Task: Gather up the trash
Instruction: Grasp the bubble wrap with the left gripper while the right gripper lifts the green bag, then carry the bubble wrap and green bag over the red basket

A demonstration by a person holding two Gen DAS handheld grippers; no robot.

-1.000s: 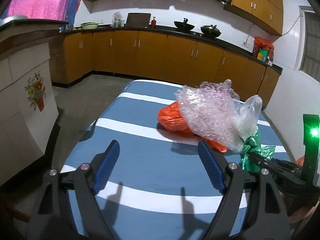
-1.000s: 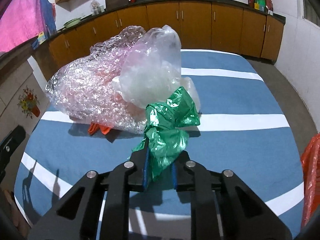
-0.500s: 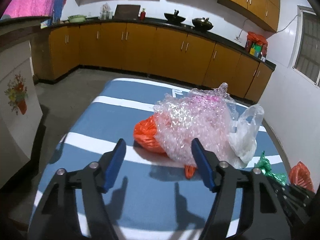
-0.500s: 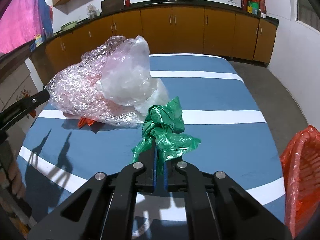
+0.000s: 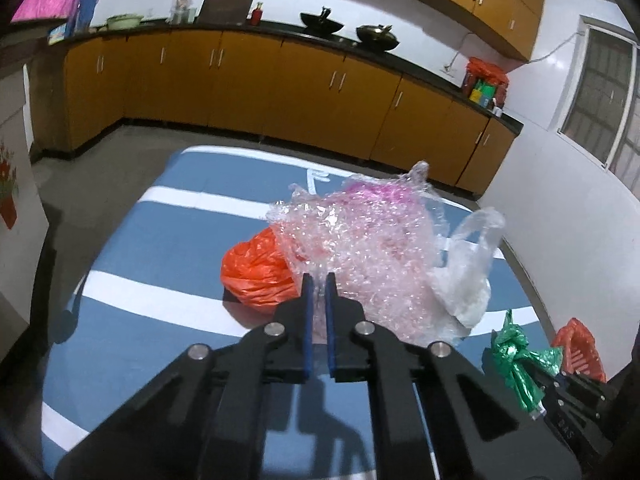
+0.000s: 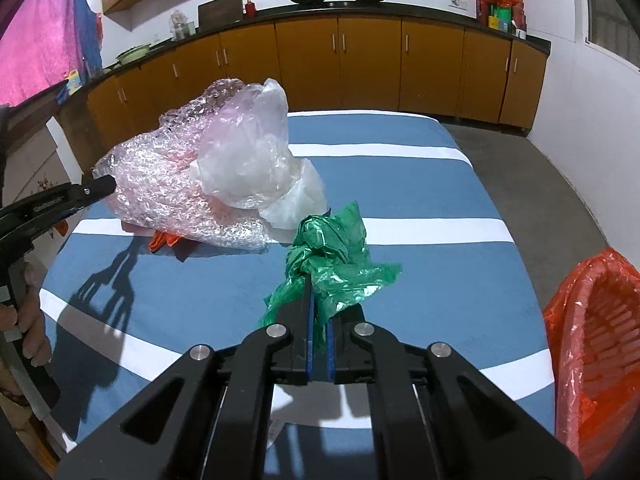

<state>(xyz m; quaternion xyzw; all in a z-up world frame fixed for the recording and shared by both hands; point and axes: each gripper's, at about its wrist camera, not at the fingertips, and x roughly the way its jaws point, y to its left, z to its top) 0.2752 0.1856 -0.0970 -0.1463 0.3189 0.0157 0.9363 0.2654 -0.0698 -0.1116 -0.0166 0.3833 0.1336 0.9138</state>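
Note:
A crumpled sheet of bubble wrap (image 5: 360,240) lies on the blue striped table (image 5: 168,248), over an orange plastic bag (image 5: 252,268) and beside a clear plastic bag (image 5: 468,264). My left gripper (image 5: 316,276) is closing down to a narrow gap, and its pads pinch the wrap's near edge. In the right wrist view the wrap (image 6: 168,184) and clear bag (image 6: 248,168) sit at the left, with the left gripper (image 6: 100,188) at the wrap's side. My right gripper (image 6: 319,292) is shut on a crumpled green plastic bag (image 6: 332,256), held just above the cloth.
A basket lined with an orange bag (image 6: 600,340) stands off the table's right edge. Orange kitchen cabinets (image 6: 360,64) run along the far wall beyond bare floor. A person's hand (image 6: 28,332) holds the left gripper's handle at the left edge.
My left gripper moved in toward the bubble wrap and its wide-open jaws came together on the wrap's edge. The right gripper tightened on the green bag and drew it back from the pile.

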